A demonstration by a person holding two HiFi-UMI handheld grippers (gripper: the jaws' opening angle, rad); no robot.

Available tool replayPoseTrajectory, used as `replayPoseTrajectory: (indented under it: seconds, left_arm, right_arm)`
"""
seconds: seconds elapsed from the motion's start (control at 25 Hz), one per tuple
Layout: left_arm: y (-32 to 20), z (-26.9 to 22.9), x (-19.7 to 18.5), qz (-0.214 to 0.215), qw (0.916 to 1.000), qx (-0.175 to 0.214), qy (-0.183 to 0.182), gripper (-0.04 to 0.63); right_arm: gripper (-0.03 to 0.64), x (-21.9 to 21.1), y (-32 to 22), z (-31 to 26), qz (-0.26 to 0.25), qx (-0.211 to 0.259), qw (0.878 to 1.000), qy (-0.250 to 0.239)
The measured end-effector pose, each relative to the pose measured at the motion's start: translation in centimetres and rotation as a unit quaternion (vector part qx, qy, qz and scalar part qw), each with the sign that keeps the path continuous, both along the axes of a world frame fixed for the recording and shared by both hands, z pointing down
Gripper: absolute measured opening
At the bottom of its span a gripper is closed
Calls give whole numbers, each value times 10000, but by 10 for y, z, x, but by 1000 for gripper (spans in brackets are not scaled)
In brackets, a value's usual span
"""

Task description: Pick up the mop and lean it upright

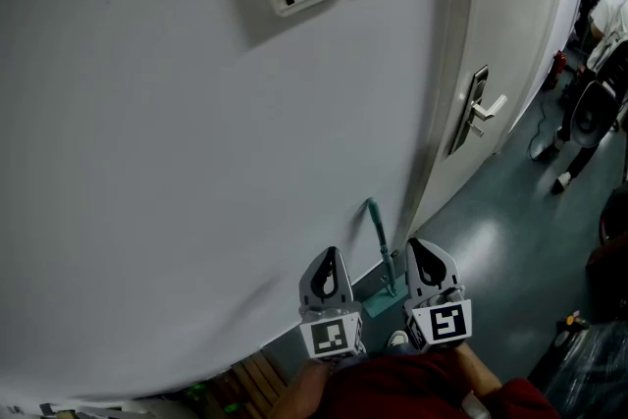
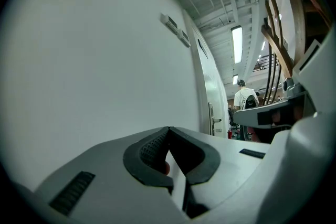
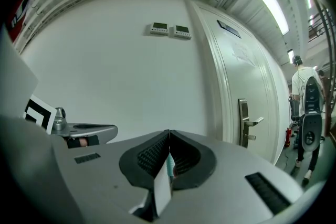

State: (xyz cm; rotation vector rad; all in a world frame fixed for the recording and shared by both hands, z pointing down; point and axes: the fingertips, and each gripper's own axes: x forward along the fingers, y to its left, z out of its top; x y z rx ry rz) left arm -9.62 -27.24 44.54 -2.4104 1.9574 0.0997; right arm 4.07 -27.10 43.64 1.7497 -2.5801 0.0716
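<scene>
Mop [image 1: 379, 235] leans on white wall [image 1: 196, 162] beside door [image 1: 510, 34]; left claw [image 2: 168, 131] and right claw [image 3: 169, 134] closed, empty.

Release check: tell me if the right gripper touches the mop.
Apart. The head view shows a clear gap between the mop handle and the right gripper, whose jaws are shut.

The mop [image 1: 379, 245] stands by the wall [image 1: 147, 162], left of the door [image 1: 510, 44].
</scene>
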Motion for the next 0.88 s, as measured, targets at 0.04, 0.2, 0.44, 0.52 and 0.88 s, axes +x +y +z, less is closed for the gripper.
replayPoseTrajectory:
  seconds: [0.04,0.2,0.44,0.52,0.88]
  left_arm:
    - [1,0,1,13,10000,3,-8,14]
    - [1,0,4,57,10000,3,-22,14]
    - [4,1,10,146,9999,-28,-1,14]
    - [3,1,12,191,9998,-32,-16,14]
    - [-2,3,22,313,9995,-26,68,12]
  right_arm:
    - [18,0,0,1,-15,24,10000,6]
    - [18,2,-3,0,15,64,9999,81]
    - [17,11,-1,2,-4,-3,10000,-45]
    - [17,16,-3,-2,32,29,10000,-29]
    - [17,27,-6,7,25,6,9999,114]
